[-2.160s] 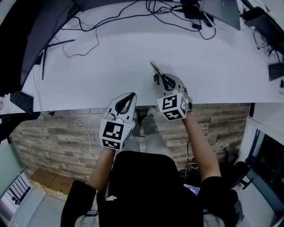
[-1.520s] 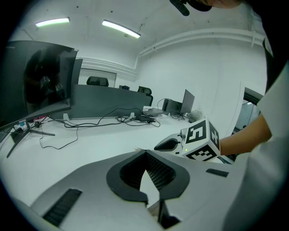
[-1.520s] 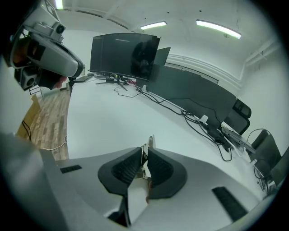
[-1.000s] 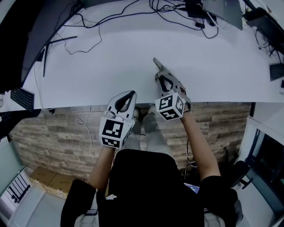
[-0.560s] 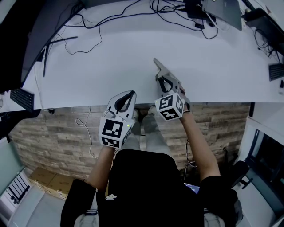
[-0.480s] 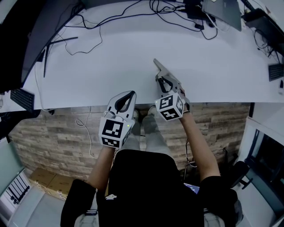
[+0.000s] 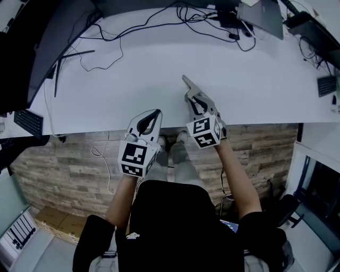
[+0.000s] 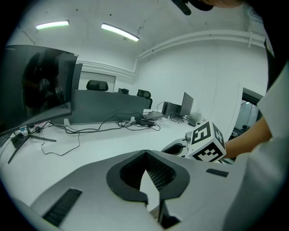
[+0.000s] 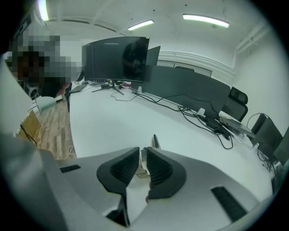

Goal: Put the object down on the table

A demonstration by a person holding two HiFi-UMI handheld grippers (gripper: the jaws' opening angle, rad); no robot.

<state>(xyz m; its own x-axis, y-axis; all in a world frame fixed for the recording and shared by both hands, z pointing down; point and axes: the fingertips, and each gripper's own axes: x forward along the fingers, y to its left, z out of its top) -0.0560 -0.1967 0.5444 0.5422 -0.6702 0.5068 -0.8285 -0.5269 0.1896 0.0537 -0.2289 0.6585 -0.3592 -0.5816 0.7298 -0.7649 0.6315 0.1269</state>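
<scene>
A thin, flat grey object (image 7: 187,83) sticks out ahead of my right gripper (image 7: 197,101), which is shut on its near end. It hangs low over the white table (image 7: 133,79), close to the front edge; I cannot tell whether it touches. In the right gripper view the object (image 9: 156,140) shows edge-on between the right gripper (image 9: 143,155) pads. My left gripper (image 7: 154,114) is shut on nothing and hovers at the table's front edge, left of the right one. Its jaws meet at the tips in the left gripper view (image 8: 145,152).
Black cables (image 7: 133,21) run across the far side of the table. A grey laptop (image 7: 260,13) sits at the back right and a dark monitor (image 7: 32,48) at the left. Keyboards lie at the left (image 7: 24,122) and right (image 7: 325,85) edges.
The right gripper with the flat object has shifted only slightly over the table. The left gripper has stayed where it was.
</scene>
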